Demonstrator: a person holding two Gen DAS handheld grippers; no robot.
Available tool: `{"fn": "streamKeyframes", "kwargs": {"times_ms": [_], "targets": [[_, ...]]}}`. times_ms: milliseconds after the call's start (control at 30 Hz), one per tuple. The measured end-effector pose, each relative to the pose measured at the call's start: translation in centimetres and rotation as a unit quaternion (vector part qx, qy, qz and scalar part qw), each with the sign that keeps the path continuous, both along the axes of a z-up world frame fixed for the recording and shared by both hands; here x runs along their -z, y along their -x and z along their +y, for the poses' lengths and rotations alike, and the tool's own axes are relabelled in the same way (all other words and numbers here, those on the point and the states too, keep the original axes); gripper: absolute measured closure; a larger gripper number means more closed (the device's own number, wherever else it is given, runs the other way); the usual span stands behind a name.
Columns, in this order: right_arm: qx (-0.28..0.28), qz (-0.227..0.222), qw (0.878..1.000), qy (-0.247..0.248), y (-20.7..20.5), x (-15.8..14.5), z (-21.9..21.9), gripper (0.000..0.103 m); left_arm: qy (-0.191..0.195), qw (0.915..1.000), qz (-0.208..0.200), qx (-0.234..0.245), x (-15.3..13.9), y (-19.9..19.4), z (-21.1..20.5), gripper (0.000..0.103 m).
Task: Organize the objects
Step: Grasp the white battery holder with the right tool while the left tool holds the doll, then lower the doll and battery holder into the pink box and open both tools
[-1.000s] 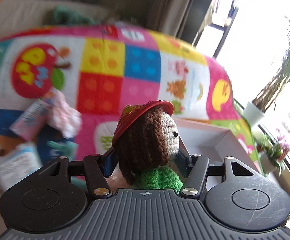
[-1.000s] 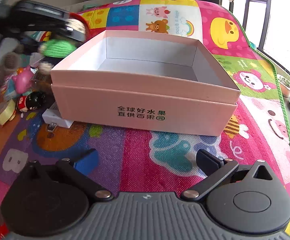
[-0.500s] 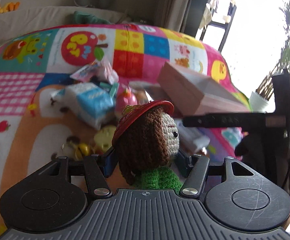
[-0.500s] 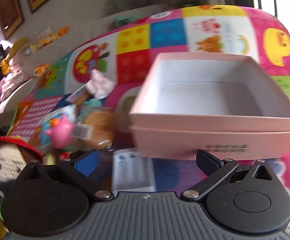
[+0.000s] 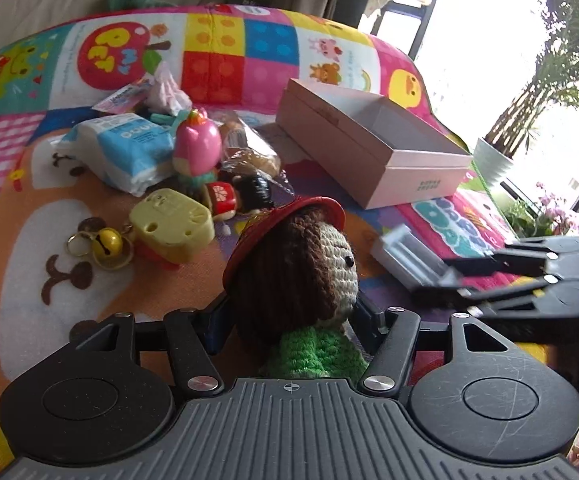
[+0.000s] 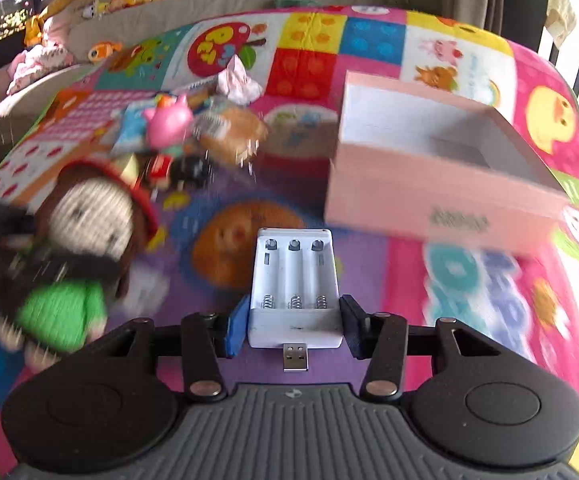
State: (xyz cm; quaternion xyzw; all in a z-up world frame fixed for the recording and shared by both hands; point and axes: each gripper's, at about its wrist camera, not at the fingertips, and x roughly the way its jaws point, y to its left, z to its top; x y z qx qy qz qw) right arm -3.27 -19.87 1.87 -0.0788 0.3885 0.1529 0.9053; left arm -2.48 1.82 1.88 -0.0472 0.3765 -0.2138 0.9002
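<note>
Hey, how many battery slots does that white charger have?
3. The charger lies between the right gripper fingers, and its three slots run side by side, left, middle and right, each with a spring at the near end. All are empty.

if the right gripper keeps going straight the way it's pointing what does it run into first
The right gripper, closed around the white battery charger, points over bare play mat. Next in line seems to be the packaged bread in the toy pile; the pink box sits rightward. Depth is uncertain.
</note>
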Motion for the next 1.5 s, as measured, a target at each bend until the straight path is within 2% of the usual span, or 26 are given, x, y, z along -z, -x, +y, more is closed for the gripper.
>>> {"fn": "streamKeyframes", "kwargs": {"times_ms": [133,167,233,300,400,467,500,600,667,733,833,900,967,1033,1100,1133,1200,1267,1300,1367,1500], "targets": [[-0.028,0.027,0.999,-0.019,2.9,-0.6,-1.3,0.052,-0.052,0.9986,0.008,0.005,0.0,0.0,-1.1,0.038],[-0.033,0.022,0.999,-0.021,3.3,-0.7,-1.3,0.051,-0.057,0.9984,0.007,0.004,0.0,0.1,-1.2,0.038],[-0.034,0.002,0.999,-0.022,3.4,-0.9,-1.1,0.039,-0.058,0.9982,0.011,-0.002,-0.1,0.3,-1.0,0.039],[-0.02,-0.012,0.999,-0.023,2.5,-0.8,-0.8,0.037,-0.055,0.9983,0.018,-0.01,-0.2,0.3,-0.6,0.039],[-0.006,0.004,1.0,-0.03,0.7,-0.1,-0.4,0.038,-0.062,0.9976,0.024,-0.018,-0.4,0.7,-0.4,0.039],[-0.012,0.003,1.0,-0.02,0.7,0.0,0.0,0.047,-0.077,0.9966,0.026,-0.018,-0.7,1.2,-0.6,0.04],[-0.023,0.0,1.0,-0.013,1.1,-0.1,0.0,0.055,-0.084,0.996,0.026,-0.016,-0.8,1.5,-0.7,0.041],[-0.034,-0.014,0.999,-0.011,2.7,-0.7,-0.7,0.055,-0.089,0.9955,0.031,-0.016,-1.3,2.3,-1.2,0.044],[-0.027,-0.025,0.999,-0.021,3.7,-1.5,-2.1,0.055,-0.073,0.9966,0.038,-0.007,-1.9,2.4,-1.7,0.046],[-0.012,-0.039,0.998,-0.037,4.5,-2.7,-4.0,0.056,-0.041,0.9985,0.034,0.011,-3.6,1.8,-2.8,0.046],[0.016,-0.078,0.995,-0.054,5.2,-4.8,-6.6,0.056,-0.01,0.999,-0.01,0.042,-7.5,-0.8,-5.9,0.046],[0.039,-0.105,0.992,-0.065,5.3,-5.8,-8.1,0.056,0.004,0.9972,-0.052,0.053,-9.7,-3.6,-8.5,0.046],[0.061,-0.119,0.988,-0.079,5.2,-6.4,-9.4,0.056,0.04,0.9956,-0.071,0.045,-10.9,-7.4,-11.0,0.046],[0.077,-0.124,0.985,-0.092,4.9,-6.5,-10.4,0.056,0.085,0.9932,-0.073,0.032,-10.6,-12.1,-13.2,0.046],[0.093,-0.125,0.983,-0.097,4.7,-6.3,-11.1,0.056,0.092,0.9919,-0.085,0.018,-9.2,-16.0,-15.4,0.046],[0.1,-0.123,0.982,-0.098,4.5,-6.2,-11.5,0.056,0.076,0.9938,-0.08,0.011,-8.2,-17.5,-16.3,0.046],[0.11,-0.115,0.982,-0.099,4.3,-5.9,-12.2,0.056,0.033,0.9988,-0.036,-0.003,-5.9,-19.7,-17.2,0.046],[0.114,-0.111,0.983,-0.092,4.0,-5.6,-12.8,0.056,0.011,0.9999,0.006,-0.007,-3.7,-20.3,-16.9,0.046],[0.115,-0.109,0.983,-0.089,3.8,-5.5,-13.0,0.056,0.003,1.0,0.002,-0.008,-3.0,-19.9,-16.2,0.045],[0.117,-0.103,0.984,-0.088,3.0,-5.2,-13.2,0.056,-0.044,0.9982,-0.04,0.003,-2.9,-18.8,-15.7,0.045],[0.11,-0.104,0.984,-0.093,0.6,-5.6,-12.3,0.056,-0.149,0.9858,-0.077,0.013,-2.2,-18.9,-14.5,0.045]]}}
